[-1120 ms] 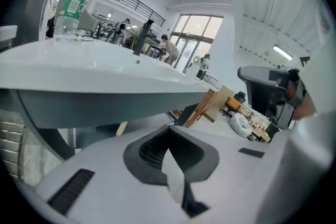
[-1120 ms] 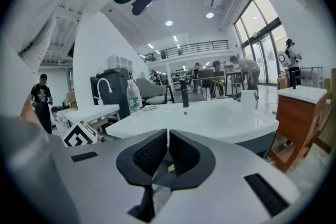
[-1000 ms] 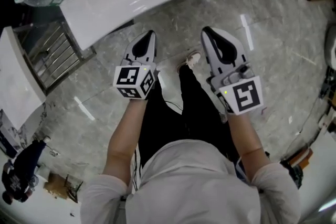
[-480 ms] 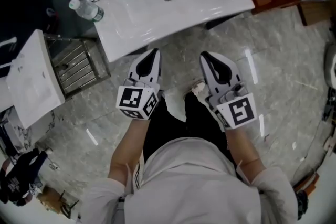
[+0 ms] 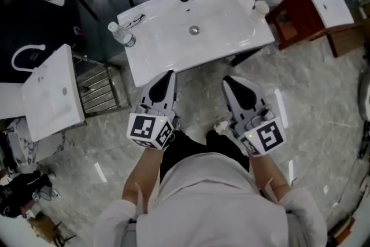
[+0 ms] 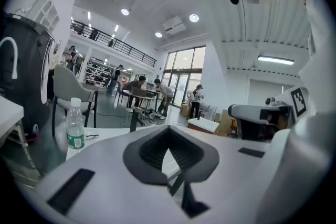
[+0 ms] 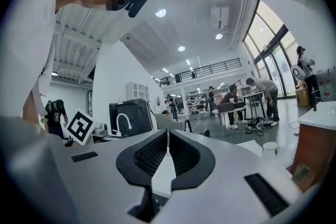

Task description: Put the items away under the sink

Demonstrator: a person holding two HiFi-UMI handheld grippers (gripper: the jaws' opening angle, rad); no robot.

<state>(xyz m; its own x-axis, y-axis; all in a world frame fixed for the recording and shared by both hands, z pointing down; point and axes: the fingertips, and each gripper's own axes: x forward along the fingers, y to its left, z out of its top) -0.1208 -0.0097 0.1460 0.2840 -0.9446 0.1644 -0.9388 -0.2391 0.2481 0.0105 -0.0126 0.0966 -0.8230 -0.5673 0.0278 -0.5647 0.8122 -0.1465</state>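
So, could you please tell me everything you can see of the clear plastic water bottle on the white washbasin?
The clear plastic water bottle is slim and see-through, with a white screw cap and a green label wrapped around its middle. It stands upright, capped, at the left edge of the white ceramic washbasin, resting on its flat top. What look like dark thin-framed glasses lie just behind it, apart from it. How full it is cannot be told.

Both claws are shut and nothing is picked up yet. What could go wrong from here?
The water bottle stands upright at the left edge of the sink; a nudge from the left claw could topple it off. The cup sits on the right corner, equally easy to knock down.
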